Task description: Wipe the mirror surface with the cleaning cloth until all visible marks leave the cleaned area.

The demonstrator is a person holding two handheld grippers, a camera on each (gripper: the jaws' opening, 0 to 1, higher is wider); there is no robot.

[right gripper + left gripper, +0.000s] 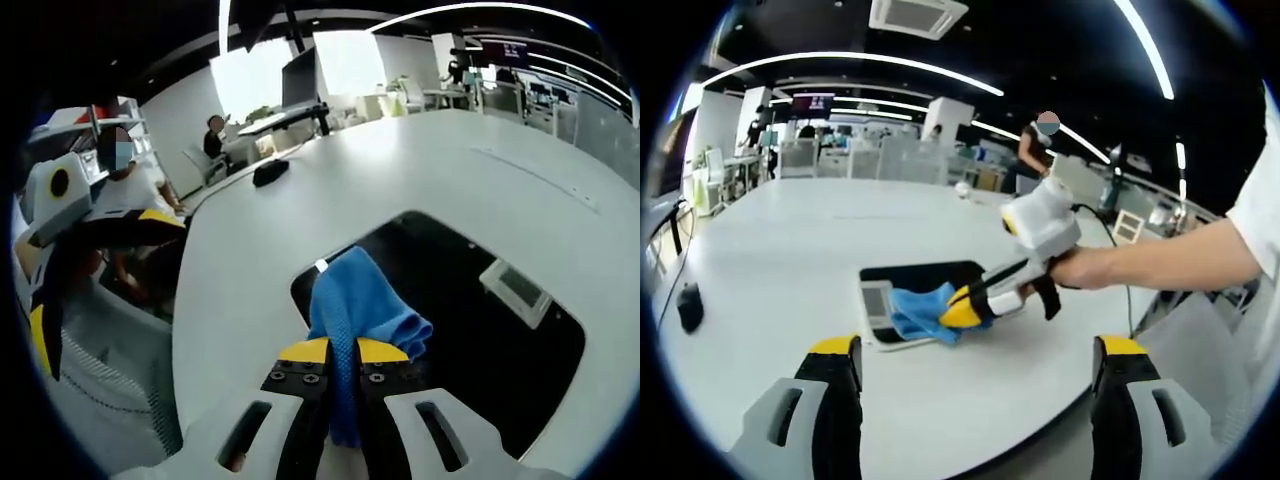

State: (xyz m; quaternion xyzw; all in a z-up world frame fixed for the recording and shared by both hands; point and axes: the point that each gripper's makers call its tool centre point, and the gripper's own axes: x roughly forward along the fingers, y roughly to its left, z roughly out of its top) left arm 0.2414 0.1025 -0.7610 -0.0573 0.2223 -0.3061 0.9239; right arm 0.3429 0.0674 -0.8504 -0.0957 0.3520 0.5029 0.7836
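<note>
My right tool (343, 352) clamps the blue cleaning cloth (358, 300) against the dark mirror (490, 350), which lies flat on the white bench (400, 160), its long axis running ahead and rightward. My left tool (975, 360) hangs open, well back, in a bright open-plan office.

Long curved ceiling light strips (855, 62) illuminate a large room evenly, leaving the white table (790, 250) bright and nearly shadowless in the left gripper view. In the right gripper view, bright windows (350, 60) at the far side blow out to plain white. The dark mirror (480, 330) reflects a pale rectangle of light. Fisheye distortion bends the table's edges and the light strips; distant desks look soft and hazy.
</note>
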